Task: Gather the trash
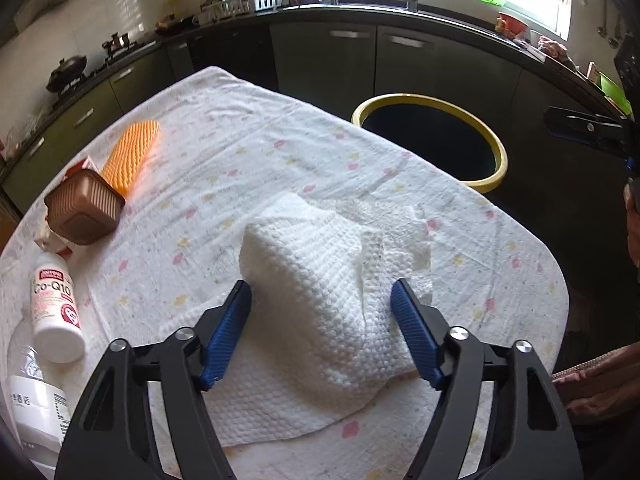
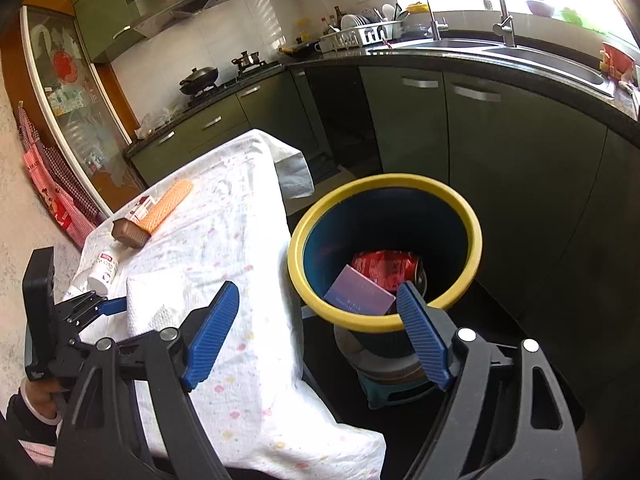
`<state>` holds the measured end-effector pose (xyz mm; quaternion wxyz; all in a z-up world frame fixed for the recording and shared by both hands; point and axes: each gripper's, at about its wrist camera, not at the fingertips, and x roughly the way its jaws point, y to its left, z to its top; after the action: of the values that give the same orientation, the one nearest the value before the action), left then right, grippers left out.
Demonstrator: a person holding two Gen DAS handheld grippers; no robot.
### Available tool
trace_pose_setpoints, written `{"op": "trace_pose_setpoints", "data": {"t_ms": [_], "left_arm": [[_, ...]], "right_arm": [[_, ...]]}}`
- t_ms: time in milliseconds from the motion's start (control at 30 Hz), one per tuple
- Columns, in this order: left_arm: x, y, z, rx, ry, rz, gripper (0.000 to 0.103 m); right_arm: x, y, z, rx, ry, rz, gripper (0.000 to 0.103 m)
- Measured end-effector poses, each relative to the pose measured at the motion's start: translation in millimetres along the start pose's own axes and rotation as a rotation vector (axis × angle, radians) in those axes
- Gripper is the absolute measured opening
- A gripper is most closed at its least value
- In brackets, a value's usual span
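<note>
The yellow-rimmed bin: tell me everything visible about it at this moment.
The bin is a round, dark blue tub with a thick yellow rim, plastic by its look. It stands upright and open beside the cloth-covered table, on a teal base. Inside lie a red crumpled wrapper and a purple flat box leaning against the wall. The right tongs, open and empty, hover over its near rim.

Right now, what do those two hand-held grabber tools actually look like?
Both look alike. The left gripper has a black plastic frame with cut-out arms, silver round pins at the joints, and two ribbed blue fingers. The right gripper is the same: black frame, silver pins, ribbed blue fingers.
</note>
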<state>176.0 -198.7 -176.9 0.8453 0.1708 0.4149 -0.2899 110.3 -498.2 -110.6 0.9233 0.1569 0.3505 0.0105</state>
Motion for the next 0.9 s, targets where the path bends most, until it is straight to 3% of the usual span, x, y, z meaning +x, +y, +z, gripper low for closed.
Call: {"op": "trace_pose_setpoints", "data": {"t_ms": [67, 167, 233, 267, 333, 600, 900], "left_arm": [[0.1, 0.6, 0.1, -0.010, -0.003, -0.006, 0.065], [0.2, 0.4, 1.5, -0.020, -0.001, -0.007, 0.052], [-1.2, 0.0, 3.7, -0.028, 0.000, -0.006, 0.032], [-1.3, 0.7, 4.5, -0.034, 0.004, -0.010, 0.028], [-3.2, 2.1, 6.2, -0.046, 0.009, -0.023, 0.010], [-40.9, -16.0, 28.7, 0.007, -0.066, -0.026, 0.008], [-69.4, -68.6, 110.8, 0.150, -0.160, -0.106, 0.008]], "right_arm": [[0.8, -0.2, -2.6, 0.000, 0.004, -0.006, 0.077], [3.4, -2.7, -4.6, 0.011, 0.013, 0.002, 0.077], [4.2, -4.9, -6.0, 0.018, 0.014, 0.001, 0.077], [3.9, -6.6, -6.2, 0.020, 0.014, 0.001, 0.077], [3.0, -9.3, -7.5, 0.027, 0.013, 0.002, 0.077], [-8.1, -26.4, -10.2, 0.065, -0.013, -0.024, 0.077], [-30.8, -60.0, -12.3, 0.129, -0.065, -0.103, 0.078]]}}
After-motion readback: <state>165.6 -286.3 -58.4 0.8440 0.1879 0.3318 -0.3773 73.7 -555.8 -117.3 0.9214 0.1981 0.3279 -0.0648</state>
